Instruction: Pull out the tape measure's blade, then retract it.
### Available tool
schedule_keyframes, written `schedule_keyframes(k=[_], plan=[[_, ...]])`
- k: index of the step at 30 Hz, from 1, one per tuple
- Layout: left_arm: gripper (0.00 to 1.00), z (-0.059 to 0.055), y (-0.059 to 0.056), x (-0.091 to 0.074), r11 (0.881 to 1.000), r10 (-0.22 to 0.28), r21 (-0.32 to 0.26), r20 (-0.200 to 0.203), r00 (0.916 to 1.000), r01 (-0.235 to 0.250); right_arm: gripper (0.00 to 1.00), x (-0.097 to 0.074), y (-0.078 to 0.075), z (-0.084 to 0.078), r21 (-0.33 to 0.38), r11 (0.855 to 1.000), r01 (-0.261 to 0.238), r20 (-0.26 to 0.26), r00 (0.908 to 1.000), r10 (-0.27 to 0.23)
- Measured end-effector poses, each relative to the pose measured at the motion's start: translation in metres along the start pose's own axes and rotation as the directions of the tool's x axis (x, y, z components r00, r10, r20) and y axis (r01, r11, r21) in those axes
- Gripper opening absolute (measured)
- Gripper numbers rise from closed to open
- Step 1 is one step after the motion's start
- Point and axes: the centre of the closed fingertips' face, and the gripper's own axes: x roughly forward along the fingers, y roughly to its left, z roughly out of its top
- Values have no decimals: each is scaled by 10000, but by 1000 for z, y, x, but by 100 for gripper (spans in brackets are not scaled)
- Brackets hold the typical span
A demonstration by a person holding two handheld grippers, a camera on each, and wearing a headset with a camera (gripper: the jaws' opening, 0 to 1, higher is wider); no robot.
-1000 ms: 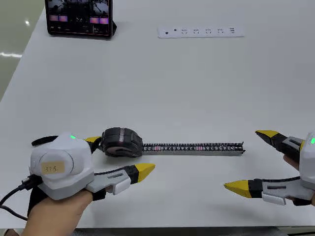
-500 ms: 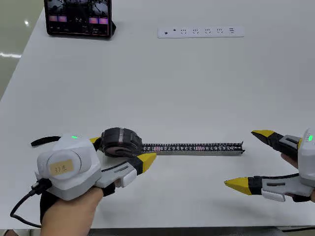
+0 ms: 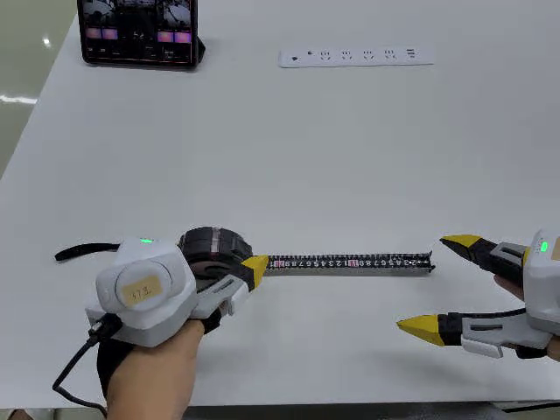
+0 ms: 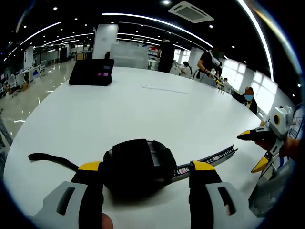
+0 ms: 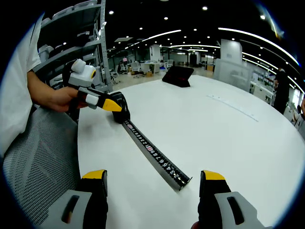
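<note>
The black tape measure case [image 3: 213,243] lies on the white table [image 3: 306,157], with its blade [image 3: 350,262] stretched out to the right. My left gripper [image 3: 214,258] straddles the case; in the left gripper view its jaws [image 4: 146,167] stand on either side of the case [image 4: 138,162], a small gap at the blade [image 4: 212,156] side. My right gripper [image 3: 437,284] is open beyond the blade's end hook [image 3: 430,262], apart from it. The right gripper view shows the blade tip [image 5: 182,181] between the right gripper [image 5: 153,176] jaws, untouched, with the case [image 5: 120,109] far off.
The case's black wrist strap [image 3: 83,252] trails left. A dark tablet on a stand [image 3: 140,33] and a white power strip [image 3: 356,57] sit at the far side. The table's front edge runs just under both hands. A mesh chair [image 5: 43,162] is beside the table.
My left gripper has moved right and forward onto the case, and its jaws have narrowed around it. The right gripper has hardly shifted. The blade lies as before.
</note>
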Motion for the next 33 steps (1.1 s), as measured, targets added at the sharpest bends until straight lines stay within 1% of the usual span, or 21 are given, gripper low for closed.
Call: schedule_keyframes(k=[4, 5, 6, 9, 11, 15, 20, 22, 26, 28, 31, 33], plan=[[64, -1, 4, 1, 9994, 325, 156, -62, 9995, -324, 77, 0, -1, 0, -106, 9999, 2, -50, 10000, -3], [64, -1, 4, 1, 9994, 327, 78, -46, 9995, -326, 77, 1, -1, 0, -113, 9999, 3, -61, 10000, -3], [63, 0, 5, 1, 9992, 360, -155, -16, 9994, -360, 77, 1, -2, 0, -129, 9999, 21, -75, 10000, -22], [58, -1, 10, 1, 9986, 459, -252, -53, 9989, -461, 76, 1, -5, -3, -325, 9994, 98, -238, 9997, -105], [59, -1, 8, 2, 9982, 426, -414, -64, 9991, -429, 75, 1, -5, -3, -335, 9994, 73, -261, 9996, -82], [60, -3, 9, 3, 9981, 486, -368, -165, 9987, -491, 74, 1, -6, -3, -392, 9992, 75, -305, 9995, -87], [59, -4, 9, 4, 9981, 435, -423, -208, 9988, -443, 72, 2, -8, -4, -541, 9985, 41, -421, 9991, -64], [59, -4, 9, 4, 9981, 392, -468, -204, 9990, -401, 69, 2, -11, -6, -600, 9982, 22, -569, 9984, -56], [59, -4, 9, 4, 9981, 363, -484, -231, 9991, -374, 64, 3, -16, -5, -751, 9971, -99, -668, 9978, 49], [59, -4, 9, 4, 9982, 347, -489, -266, 9990, -359, 60, 4, -18, -6, -794, 9965, -245, -757, 9970, 184], [59, -4, 9, 4, 9981, 347, -491, -290, 9990, -361, 53, 5, -23, -6, -883, 9954, -383, -751, 9967, 317], [59, -3, 9, 4, 9982, 344, -489, -299, 9990, -358, 49, 6, -25, -8, -1076, 9929, -512, -878, 9953, 418]])
